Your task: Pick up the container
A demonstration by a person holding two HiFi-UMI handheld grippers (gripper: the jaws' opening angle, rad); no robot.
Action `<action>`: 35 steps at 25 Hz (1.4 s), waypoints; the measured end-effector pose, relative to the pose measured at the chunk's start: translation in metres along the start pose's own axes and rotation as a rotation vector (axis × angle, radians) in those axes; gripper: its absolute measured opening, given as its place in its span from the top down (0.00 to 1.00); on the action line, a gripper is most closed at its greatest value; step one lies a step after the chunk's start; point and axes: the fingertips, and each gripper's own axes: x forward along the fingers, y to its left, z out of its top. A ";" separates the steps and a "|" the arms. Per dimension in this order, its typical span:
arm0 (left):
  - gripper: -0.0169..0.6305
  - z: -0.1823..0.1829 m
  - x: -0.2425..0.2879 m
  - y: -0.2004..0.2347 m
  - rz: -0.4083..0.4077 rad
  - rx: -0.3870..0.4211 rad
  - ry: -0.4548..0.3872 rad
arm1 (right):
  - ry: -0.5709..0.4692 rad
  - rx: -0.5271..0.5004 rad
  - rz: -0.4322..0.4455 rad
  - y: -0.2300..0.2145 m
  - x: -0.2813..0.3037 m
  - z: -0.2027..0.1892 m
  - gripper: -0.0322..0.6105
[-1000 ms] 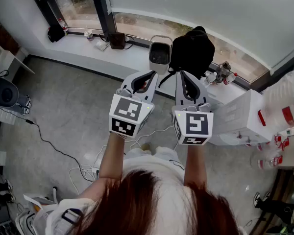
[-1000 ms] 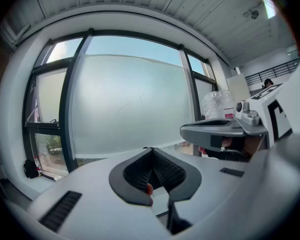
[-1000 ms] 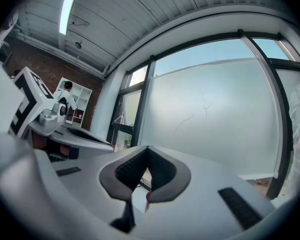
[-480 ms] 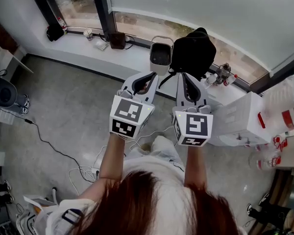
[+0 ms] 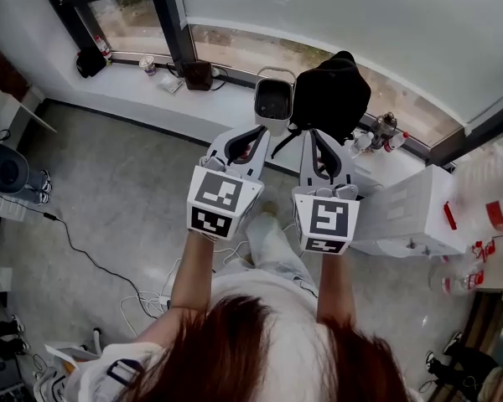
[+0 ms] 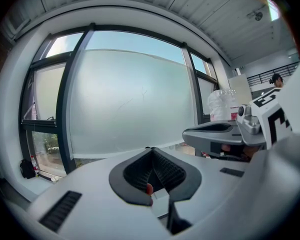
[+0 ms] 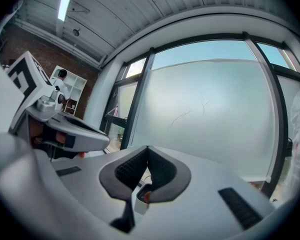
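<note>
The container (image 5: 272,99) stands on the window ledge (image 5: 226,100), just beside a black bag (image 5: 331,90) and apart from both grippers. The left gripper (image 5: 253,134) and right gripper (image 5: 314,136) are held side by side above the floor (image 5: 109,166). Each has its jaws fully closed, with nothing between them.

A black bag (image 5: 331,95) sits on the windowsill (image 5: 151,86) (a cable (image 5: 75,245) trails across the floor (image 5: 126,182)).

Matt plastic left hand-held gripper (image 6: 151,151), frosted window (image 6: 135,99)
</note>
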 end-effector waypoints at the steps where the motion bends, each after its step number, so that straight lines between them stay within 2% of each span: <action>1: 0.94 0.001 0.006 0.002 -0.001 0.004 -0.001 | 0.000 -0.001 0.000 -0.003 0.006 -0.002 0.91; 18: 0.94 0.011 0.131 0.064 0.027 0.023 0.019 | -0.020 0.059 0.026 -0.059 0.129 -0.020 0.91; 23: 0.94 0.014 0.167 0.078 0.013 -0.005 0.020 | -0.025 0.074 0.036 -0.079 0.166 -0.025 0.91; 35: 0.94 0.012 0.234 0.118 0.094 -0.025 0.021 | -0.007 0.082 0.073 -0.117 0.240 -0.050 0.91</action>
